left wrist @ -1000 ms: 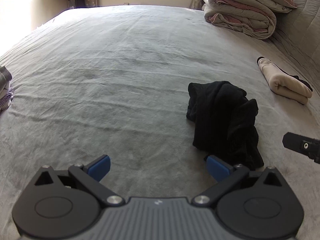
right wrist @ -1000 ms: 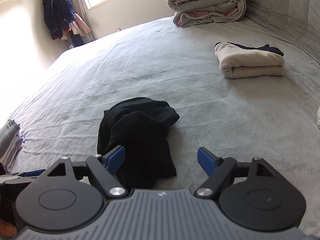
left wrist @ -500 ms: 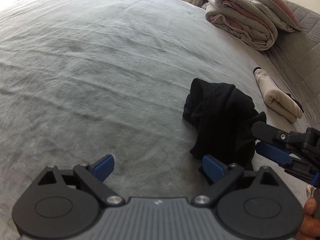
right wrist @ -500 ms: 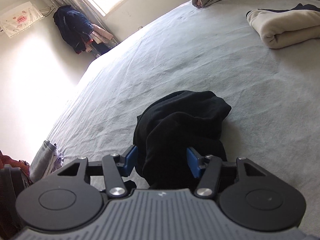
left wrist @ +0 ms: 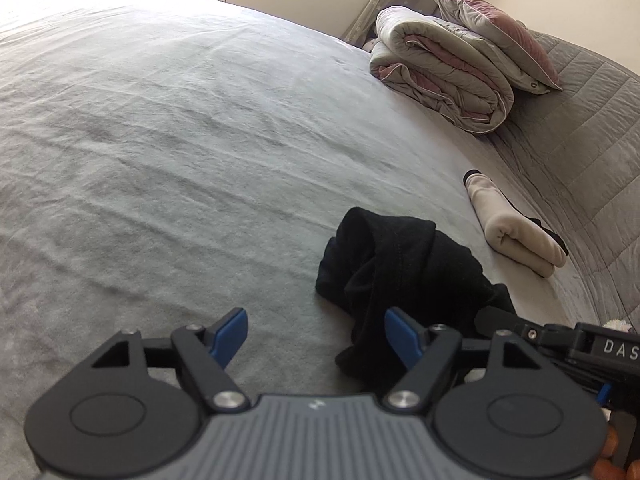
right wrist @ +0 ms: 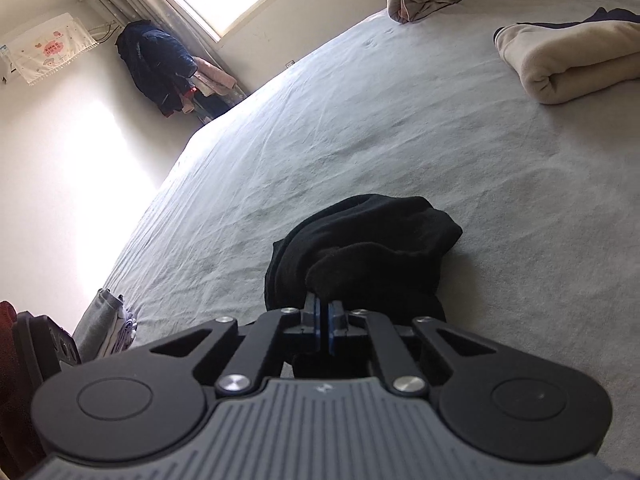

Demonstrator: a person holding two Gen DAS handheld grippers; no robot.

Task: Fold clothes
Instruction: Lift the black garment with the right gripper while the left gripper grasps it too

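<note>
A crumpled black garment (left wrist: 400, 272) lies on the grey bed sheet (left wrist: 180, 140). It also shows in the right wrist view (right wrist: 360, 248). My right gripper (right wrist: 323, 320) is shut on the near edge of the black garment; it shows from the side in the left wrist view (left wrist: 560, 340). My left gripper (left wrist: 316, 336) is open and empty, low over the sheet, with its right blue pad (left wrist: 402, 338) at the garment's near left edge.
A folded cream garment (left wrist: 516, 232) lies right of the black one, also in the right wrist view (right wrist: 568, 60). A rolled quilt and pillow (left wrist: 452, 68) sit at the bed's head. Folded clothes (right wrist: 108, 324) lie at the left edge. Coats (right wrist: 160, 64) hang in the corner.
My right gripper moved in onto the black garment and closed on its near edge. My left gripper shifted closer to the garment and stayed open.
</note>
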